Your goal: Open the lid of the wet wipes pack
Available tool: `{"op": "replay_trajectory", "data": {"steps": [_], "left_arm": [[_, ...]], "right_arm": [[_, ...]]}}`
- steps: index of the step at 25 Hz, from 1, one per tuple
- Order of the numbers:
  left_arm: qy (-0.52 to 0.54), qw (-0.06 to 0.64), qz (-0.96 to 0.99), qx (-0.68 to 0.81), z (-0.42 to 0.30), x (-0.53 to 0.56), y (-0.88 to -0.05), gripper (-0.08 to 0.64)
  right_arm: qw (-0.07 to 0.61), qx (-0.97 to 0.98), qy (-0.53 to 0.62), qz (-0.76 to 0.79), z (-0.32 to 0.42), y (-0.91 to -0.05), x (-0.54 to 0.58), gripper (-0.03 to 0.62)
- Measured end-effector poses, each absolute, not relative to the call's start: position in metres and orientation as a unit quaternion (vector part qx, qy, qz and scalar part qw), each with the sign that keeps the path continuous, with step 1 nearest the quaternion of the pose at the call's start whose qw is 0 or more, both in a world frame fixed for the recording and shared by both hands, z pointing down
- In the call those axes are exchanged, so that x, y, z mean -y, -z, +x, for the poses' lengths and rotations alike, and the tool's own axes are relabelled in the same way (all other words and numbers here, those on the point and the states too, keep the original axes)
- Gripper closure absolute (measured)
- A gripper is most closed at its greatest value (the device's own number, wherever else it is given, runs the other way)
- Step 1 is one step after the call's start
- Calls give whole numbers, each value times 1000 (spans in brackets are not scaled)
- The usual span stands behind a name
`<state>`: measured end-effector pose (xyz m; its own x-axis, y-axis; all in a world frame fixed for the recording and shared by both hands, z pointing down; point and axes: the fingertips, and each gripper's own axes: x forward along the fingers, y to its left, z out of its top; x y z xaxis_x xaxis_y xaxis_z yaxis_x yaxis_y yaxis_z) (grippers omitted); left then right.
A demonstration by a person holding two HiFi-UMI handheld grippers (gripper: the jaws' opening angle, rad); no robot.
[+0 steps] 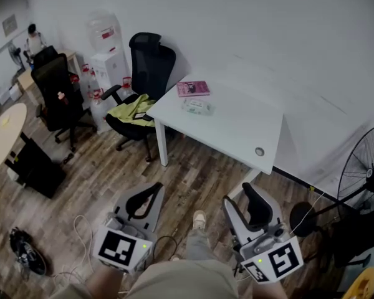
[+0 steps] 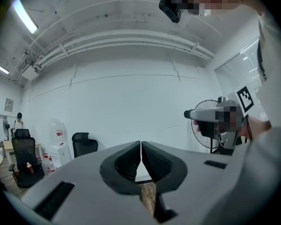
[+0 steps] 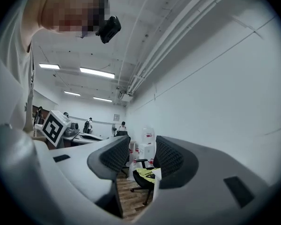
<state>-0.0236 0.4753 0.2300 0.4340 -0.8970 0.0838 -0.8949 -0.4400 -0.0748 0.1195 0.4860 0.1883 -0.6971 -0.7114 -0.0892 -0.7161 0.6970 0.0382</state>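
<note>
The pale, soft plastic wet wipes pack (image 1: 197, 107) lies on the white rectangular table (image 1: 237, 129), lid still down, with a pink book (image 1: 193, 88) touching it at 11 o'clock. Both tools hover over the wood floor, well apart from the pack. The left gripper (image 2: 141, 146) is clenched on nothing. The right gripper (image 3: 141, 149) is released, its jaws apart and empty. A black mesh office chair (image 1: 146, 73) stands at the table's 9 o'clock.

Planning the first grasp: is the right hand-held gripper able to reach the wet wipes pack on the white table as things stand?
Probably not yet. The right hand-held gripper is open and empty, but wooden floor separates it from the white table, where the pale wet wipes pack lies beside a pink book.
</note>
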Motion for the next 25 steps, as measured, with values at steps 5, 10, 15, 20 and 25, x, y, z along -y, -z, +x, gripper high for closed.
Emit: {"op": "replay_trajectory", "data": {"steps": [5, 10, 15, 20, 25], "left_arm": [[56, 9, -846, -530, -21, -445, -242, 535], [65, 0, -842, -536, -19, -397, -253, 534], [82, -7, -836, -543, -24, -323, -261, 535], [96, -11, -834, -543, -20, -237, -266, 535], [87, 2, -816, -572, -23, -157, -256, 535]], "right_arm": [[32, -920, -32, -388, 118, -201, -452, 405], [22, -927, -30, -374, 110, -216, -401, 405], [13, -934, -22, -355, 102, -229, -324, 404], [-11, -936, -23, -350, 102, -235, -233, 404], [-36, -937, -26, -348, 113, -241, -143, 405]]}}
